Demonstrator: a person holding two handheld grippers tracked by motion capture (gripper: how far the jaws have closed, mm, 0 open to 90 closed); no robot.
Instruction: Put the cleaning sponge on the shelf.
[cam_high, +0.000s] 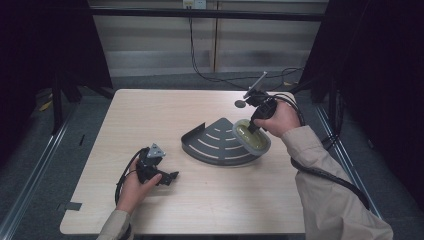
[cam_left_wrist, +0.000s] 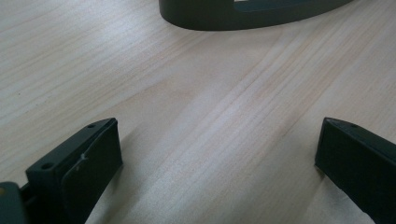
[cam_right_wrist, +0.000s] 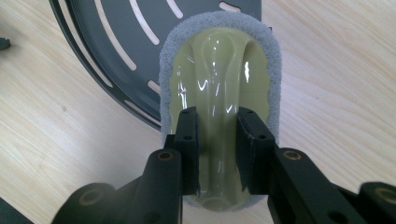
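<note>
High view: I have the right gripper (cam_high: 254, 126) clamped on the ridge handle of the scrubbing pad (cam_high: 251, 136), which lies tilted on the straight right edge of the dark slotted rack (cam_high: 217, 144), toward the bench's (cam_high: 150, 115) right edge. Right gripper view confirms it: both pads (cam_right_wrist: 188, 140) press the glossy yellow-green handle, and the grey sponge rim overlaps the rack's edge (part over bare wood). The left gripper (cam_high: 167, 177) rests on the bench near the front left corner, well apart from the rack. Left gripper view: jaws spread wide, nothing between them, rack wall (cam_left_wrist: 224, 16) ahead.
</note>
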